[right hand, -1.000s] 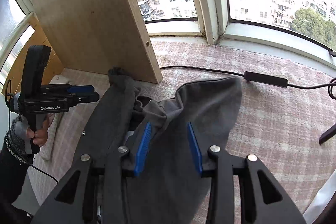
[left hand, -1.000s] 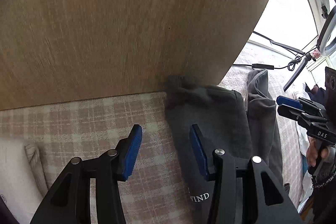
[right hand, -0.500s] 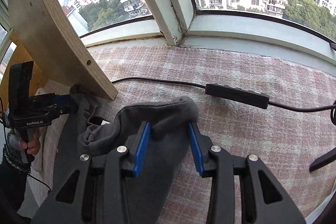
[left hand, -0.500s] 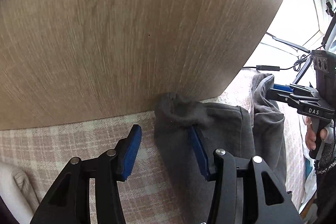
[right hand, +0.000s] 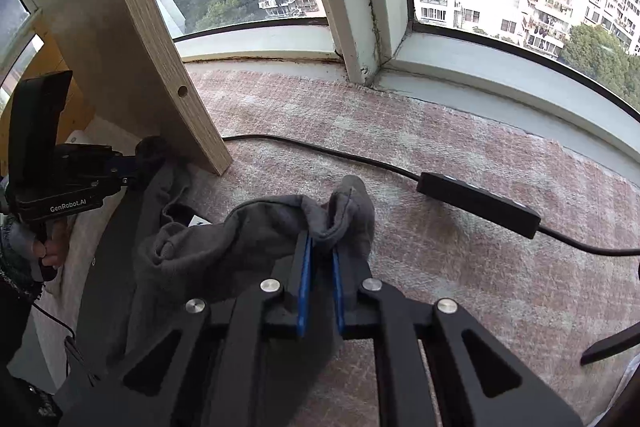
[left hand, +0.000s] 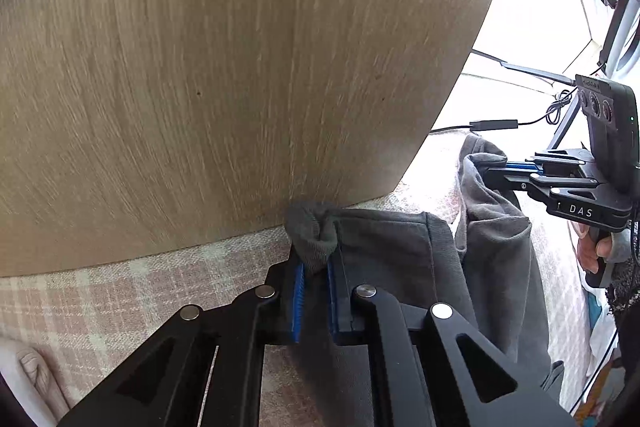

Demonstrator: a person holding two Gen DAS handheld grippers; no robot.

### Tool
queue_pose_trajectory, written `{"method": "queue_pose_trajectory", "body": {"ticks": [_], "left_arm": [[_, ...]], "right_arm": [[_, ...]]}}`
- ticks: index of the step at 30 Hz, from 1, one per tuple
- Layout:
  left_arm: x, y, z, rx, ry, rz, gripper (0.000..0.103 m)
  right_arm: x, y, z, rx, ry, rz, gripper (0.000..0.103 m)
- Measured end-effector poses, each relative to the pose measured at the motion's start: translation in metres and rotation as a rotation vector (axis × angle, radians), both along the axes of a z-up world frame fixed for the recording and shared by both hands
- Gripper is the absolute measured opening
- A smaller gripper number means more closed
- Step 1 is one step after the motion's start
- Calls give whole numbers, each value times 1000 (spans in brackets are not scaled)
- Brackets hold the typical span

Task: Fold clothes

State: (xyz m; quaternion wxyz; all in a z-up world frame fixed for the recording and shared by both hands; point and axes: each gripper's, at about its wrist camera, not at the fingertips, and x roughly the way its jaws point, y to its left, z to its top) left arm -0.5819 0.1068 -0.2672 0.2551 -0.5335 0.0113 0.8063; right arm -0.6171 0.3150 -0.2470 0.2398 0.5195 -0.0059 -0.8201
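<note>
So both grippers have a corner each right now. The left gripper [left hand: 314,269] has its blue pads pinched tight on a bunched corner of the dark grey cotton garment [left hand: 400,267], right up against the foot of the pale upright wooden board [left hand: 240,67]. The right gripper [right hand: 320,255] is clamped the same way on the other bunched end of the garment [right hand: 224,251]. The rest of it lies crumpled on the pink and cream plaid blanket [right hand: 440,267], sagging between the two grips.

My take: pull the two corners apart evenly so that edge goes taut before laying it over, and keep both at the same height or it twists. Watch the black cable with its inline box [right hand: 478,205] just beyond the right gripper; dragging cloth could snag it. Further back is the white window sill [right hand: 500,83].
</note>
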Motion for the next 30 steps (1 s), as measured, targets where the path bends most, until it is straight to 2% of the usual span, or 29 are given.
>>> {"method": "queue_pose_trajectory", "body": {"ticks": [2,7,12,18,21,24,30], "left_arm": [[3,-5,13,46,-6,-7,7],[30,-21,71,146,26,-42,7],[76,-27,133,131,113,-127,7],[148,-43,170,154,152,-171,6],[183,-50,173,165,146,-193,6],[223,-62,166,158,127,-218,6],[291,-70,118,130,51,-257,6]], "right_arm": [[3,2,14,-25,13,0,8],[27,7,69,-97,64,-2,8],[82,6,132,-108,131,18,7],[179,10,186,-99,185,28,7],[231,15,189,-119,189,8,7],[279,19,175,-116,181,-23,6],[360,24,128,-77,139,-77,6]]}}
